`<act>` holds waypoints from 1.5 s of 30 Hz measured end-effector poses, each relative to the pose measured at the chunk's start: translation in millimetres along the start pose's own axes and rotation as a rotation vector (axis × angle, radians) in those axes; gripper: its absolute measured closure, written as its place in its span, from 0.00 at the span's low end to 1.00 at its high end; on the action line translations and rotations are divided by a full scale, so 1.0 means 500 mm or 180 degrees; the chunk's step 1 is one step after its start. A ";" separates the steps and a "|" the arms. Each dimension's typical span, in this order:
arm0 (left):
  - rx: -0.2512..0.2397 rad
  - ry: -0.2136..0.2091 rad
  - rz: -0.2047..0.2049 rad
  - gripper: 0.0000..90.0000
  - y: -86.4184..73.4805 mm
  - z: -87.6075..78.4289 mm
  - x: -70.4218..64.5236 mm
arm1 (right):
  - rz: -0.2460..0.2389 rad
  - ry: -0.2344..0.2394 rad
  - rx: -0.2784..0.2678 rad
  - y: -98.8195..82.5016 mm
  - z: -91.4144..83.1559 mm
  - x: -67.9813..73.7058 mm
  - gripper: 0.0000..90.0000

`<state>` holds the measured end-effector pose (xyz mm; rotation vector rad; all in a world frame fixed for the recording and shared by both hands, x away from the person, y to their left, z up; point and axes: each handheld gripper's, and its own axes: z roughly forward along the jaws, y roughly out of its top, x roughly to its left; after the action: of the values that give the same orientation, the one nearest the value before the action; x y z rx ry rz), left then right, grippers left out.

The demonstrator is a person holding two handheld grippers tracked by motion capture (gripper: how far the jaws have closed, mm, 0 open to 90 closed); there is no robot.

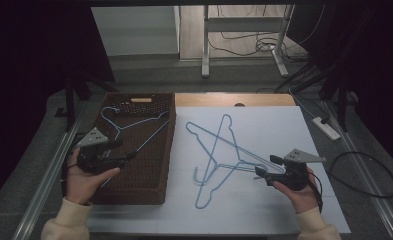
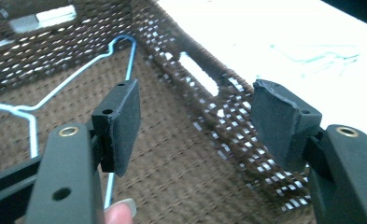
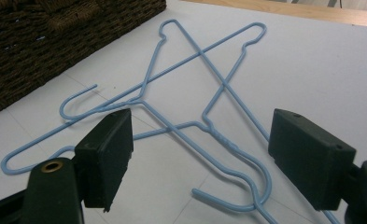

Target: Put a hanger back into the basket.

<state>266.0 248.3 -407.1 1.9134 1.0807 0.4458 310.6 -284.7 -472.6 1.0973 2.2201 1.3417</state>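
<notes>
High view. Left claw (image 1: 115,151) sits over the near-left part of a brown woven basket (image 1: 165,150), held by the left hand (image 1: 84,177); its jaws are spread with nothing between them. One blue wire hanger (image 1: 129,122) lies inside the basket, hook toward the far-left corner. The basket stands on the left side of a white surface (image 1: 274,125). Two more blue hangers (image 1: 219,155) lie crossed on the white surface just to the right of the basket, hooks toward the near edge. Right claw (image 1: 266,169), in the right hand (image 1: 296,192), points left at the crossed pair, its tips right at the nearest wire; from here I cannot tell if they touch it.

Left gripper view. Left claw (image 2: 195,116) jaws stand wide apart, empty. Below them, the basket floor (image 2: 181,177) and its perforated side wall (image 2: 204,79) with a handle slot. The hanger in the basket (image 2: 78,74) lies flat on the weave, one wire running behind the left-hand pad. A fingertip (image 2: 120,212) shows at the bottom edge. The white surface (image 2: 274,32) lies beyond the wall, the other hangers (image 2: 321,58) faint on it.

Right gripper view. Right claw (image 3: 200,154) jaws spread, pads clear of the wire. The crossed hangers (image 3: 204,70) lie flat on the white surface (image 3: 321,60), and the hook of one (image 3: 246,186) curls in the gap between the pads. The basket corner (image 3: 55,32) is at the upper left.
</notes>
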 end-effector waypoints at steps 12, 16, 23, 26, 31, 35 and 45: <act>-0.0088 -0.0195 0.0156 0.38 -0.019 0.020 -0.057 | -0.0047 -0.0042 0.0022 -0.003 -0.004 -0.008 0.26; -0.0114 -0.0270 0.0138 0.38 -0.024 0.025 -0.067 | -0.0045 -0.0047 0.0020 -0.004 -0.007 -0.011 0.26; -0.0146 -0.0314 0.0105 0.38 -0.026 0.033 -0.073 | -0.0033 -0.0040 0.0000 -0.003 -0.010 -0.015 0.26; -0.0131 -0.0290 0.0131 0.38 -0.027 0.033 -0.074 | -0.0031 -0.0044 0.0006 -0.004 -0.011 -0.016 0.26; -0.0168 -0.0344 0.0135 0.38 -0.028 0.033 -0.075 | -0.0031 -0.0047 0.0001 -0.003 -0.015 -0.018 0.26; -0.0161 -0.0363 0.0169 0.38 -0.028 0.035 -0.082 | -0.0036 -0.0042 0.0010 -0.003 -0.016 -0.017 0.26; -0.0085 -0.0446 0.0251 0.38 -0.028 0.049 -0.103 | -0.0075 -0.0066 0.0061 -0.003 -0.017 -0.021 0.27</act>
<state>246.0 197.1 -427.3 1.9380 0.9070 0.3623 311.7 -297.9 -470.8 1.0834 2.2285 1.2962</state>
